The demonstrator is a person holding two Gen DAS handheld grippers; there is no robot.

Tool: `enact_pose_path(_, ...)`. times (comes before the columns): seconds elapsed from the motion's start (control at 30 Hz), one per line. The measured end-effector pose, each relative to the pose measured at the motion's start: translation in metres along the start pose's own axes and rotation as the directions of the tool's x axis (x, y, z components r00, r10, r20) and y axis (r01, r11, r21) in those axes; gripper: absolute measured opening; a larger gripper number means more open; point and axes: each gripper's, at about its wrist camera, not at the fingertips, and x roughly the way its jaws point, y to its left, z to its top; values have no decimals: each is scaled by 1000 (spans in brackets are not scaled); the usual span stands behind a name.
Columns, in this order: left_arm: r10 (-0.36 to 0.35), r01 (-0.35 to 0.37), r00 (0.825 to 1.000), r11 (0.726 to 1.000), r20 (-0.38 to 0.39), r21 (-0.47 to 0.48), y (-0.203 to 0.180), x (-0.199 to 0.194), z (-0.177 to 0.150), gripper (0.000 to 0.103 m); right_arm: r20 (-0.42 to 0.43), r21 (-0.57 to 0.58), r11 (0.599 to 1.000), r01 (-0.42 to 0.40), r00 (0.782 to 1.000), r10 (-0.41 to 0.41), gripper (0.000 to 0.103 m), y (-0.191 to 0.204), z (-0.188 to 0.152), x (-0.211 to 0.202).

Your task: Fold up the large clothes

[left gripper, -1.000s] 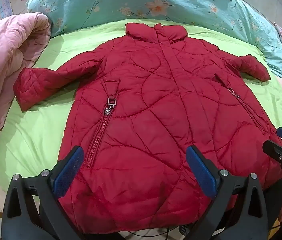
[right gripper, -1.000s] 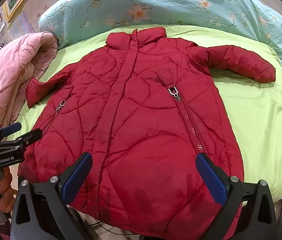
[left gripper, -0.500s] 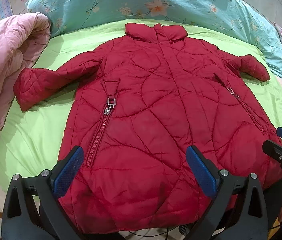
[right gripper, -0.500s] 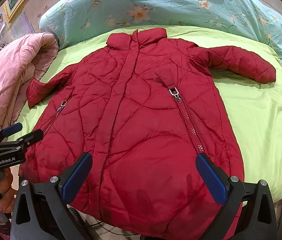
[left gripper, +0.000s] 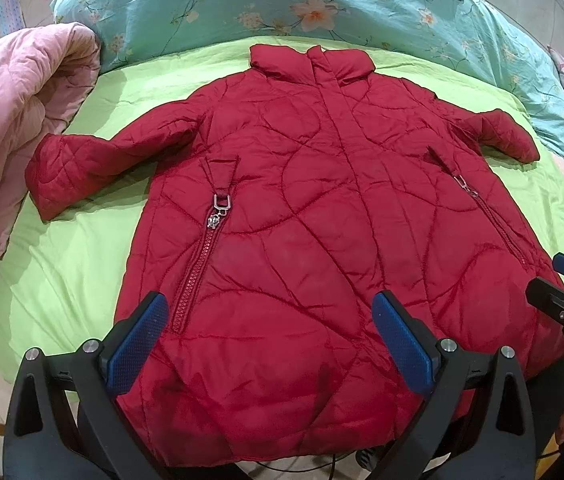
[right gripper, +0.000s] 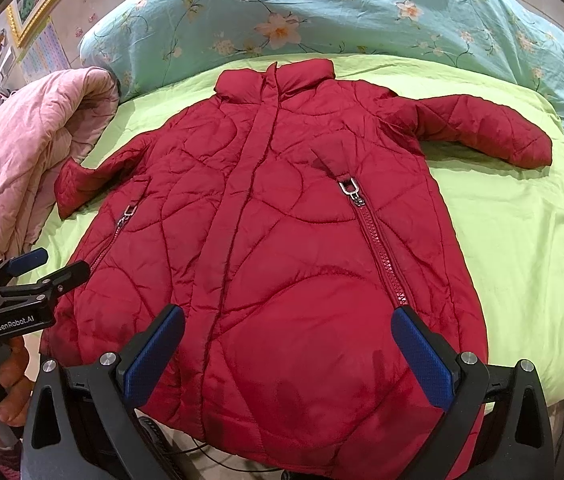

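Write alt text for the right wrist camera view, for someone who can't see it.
A red quilted coat lies flat, front up and sleeves out, on a green bedsheet. The open right gripper hovers over its hem; the left gripper is at the left edge, beside a pink quilt.

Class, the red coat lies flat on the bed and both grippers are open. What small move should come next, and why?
Probably the left gripper should reach to the left sleeve to fold it inward: the coat lies spread flat, sleeves out, nothing yet held.

Both wrist views near hem, facing collar, sharing coat (left gripper: 302, 220).
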Motion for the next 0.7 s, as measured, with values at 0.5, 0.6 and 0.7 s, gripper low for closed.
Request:
enact_pose_path(0.5,6,-6,1000,1000,-1,6,-1,1,0,102,0,-22,999,28,1000,-28,103,1,0,1)
enact_pose_path(0.6,6,-6,1000,1000,-8,6,-1,1,0,102,1,-29,999,36,999,-36,103,1,0,1)
enact_pose_path(0.7,10,-10,1000,1000,-18,11,-1,1,0,102,0,-29,999,36,999,-36,103,1,0,1)
